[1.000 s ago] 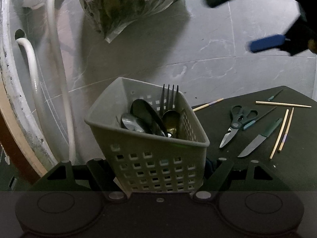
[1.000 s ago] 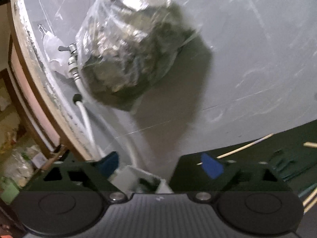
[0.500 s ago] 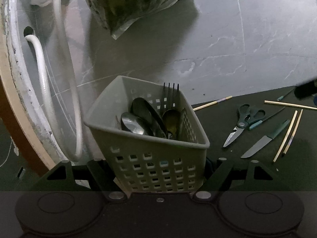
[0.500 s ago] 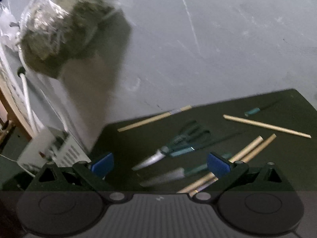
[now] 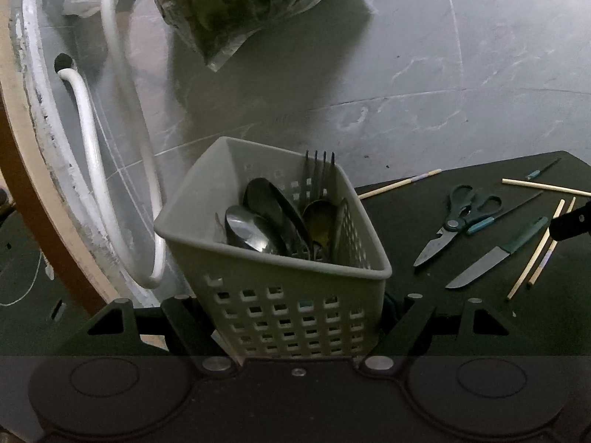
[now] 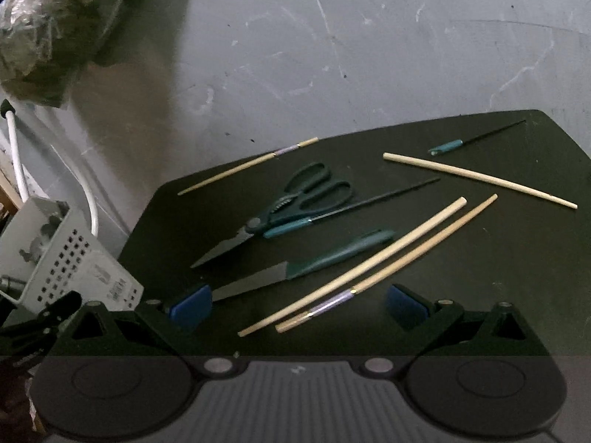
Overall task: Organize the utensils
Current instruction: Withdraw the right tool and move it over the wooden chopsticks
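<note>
My left gripper [image 5: 295, 317] is shut on a grey perforated utensil basket [image 5: 295, 306] that holds spoons [image 5: 247, 230] and a fork [image 5: 319, 173]. The basket also shows at the left of the right wrist view [image 6: 70, 269]. My right gripper [image 6: 299, 304] is open and empty, low over a dark mat [image 6: 498, 258], with two wooden chopsticks [image 6: 369, 264] between its blue pads [image 6: 190, 306]. A green-handled knife [image 6: 295, 271], green scissors [image 6: 284, 212] and thin green-gripped sticks [image 6: 354, 205] lie just ahead. More chopsticks [image 6: 476, 177] lie farther back.
The mat lies on a grey stone floor [image 5: 406, 74]. A plastic bag of greens [image 5: 251, 7] sits at the back. White hoses [image 5: 122, 147] run along a wall edge at the left. The right gripper's fingertip shows at the right edge of the left wrist view [image 5: 570, 223].
My right gripper has swung from facing the bag down to the mat and lowered over the chopsticks and knife. My left gripper has kept hold of the basket, shifting only slightly.
</note>
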`<control>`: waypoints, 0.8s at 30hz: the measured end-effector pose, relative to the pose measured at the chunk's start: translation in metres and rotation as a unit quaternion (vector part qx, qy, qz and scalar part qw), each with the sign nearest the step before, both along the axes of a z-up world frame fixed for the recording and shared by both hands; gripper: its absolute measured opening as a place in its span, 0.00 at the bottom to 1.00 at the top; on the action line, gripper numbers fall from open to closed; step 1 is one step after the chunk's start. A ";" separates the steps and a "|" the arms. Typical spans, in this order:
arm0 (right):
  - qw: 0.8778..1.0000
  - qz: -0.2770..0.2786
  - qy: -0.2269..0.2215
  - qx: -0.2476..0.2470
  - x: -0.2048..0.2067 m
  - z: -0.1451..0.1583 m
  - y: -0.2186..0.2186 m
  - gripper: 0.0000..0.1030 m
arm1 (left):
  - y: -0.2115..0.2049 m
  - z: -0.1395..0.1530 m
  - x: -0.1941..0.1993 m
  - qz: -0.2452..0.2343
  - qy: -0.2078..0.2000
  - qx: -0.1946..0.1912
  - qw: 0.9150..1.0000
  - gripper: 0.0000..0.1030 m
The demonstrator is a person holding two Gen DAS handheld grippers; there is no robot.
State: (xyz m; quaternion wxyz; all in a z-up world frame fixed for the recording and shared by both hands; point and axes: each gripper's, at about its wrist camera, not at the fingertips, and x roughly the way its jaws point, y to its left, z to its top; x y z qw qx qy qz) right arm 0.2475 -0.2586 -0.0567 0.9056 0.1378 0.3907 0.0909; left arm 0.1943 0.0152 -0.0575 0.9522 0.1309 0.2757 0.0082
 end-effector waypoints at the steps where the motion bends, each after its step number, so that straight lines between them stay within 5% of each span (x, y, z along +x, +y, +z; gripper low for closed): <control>1: 1.000 0.001 0.002 -0.001 0.002 -0.002 -0.002 1.00 | -0.001 0.000 0.000 0.003 0.000 0.002 1.000 0.78; 10: 0.999 0.007 0.013 -0.028 0.014 -0.014 -0.028 1.00 | -0.014 -0.001 0.000 0.031 0.001 0.008 1.000 0.79; 24: 0.985 0.050 -0.004 -0.168 0.071 -0.009 -0.097 1.00 | -0.022 -0.002 0.003 0.065 -0.005 0.008 0.998 0.79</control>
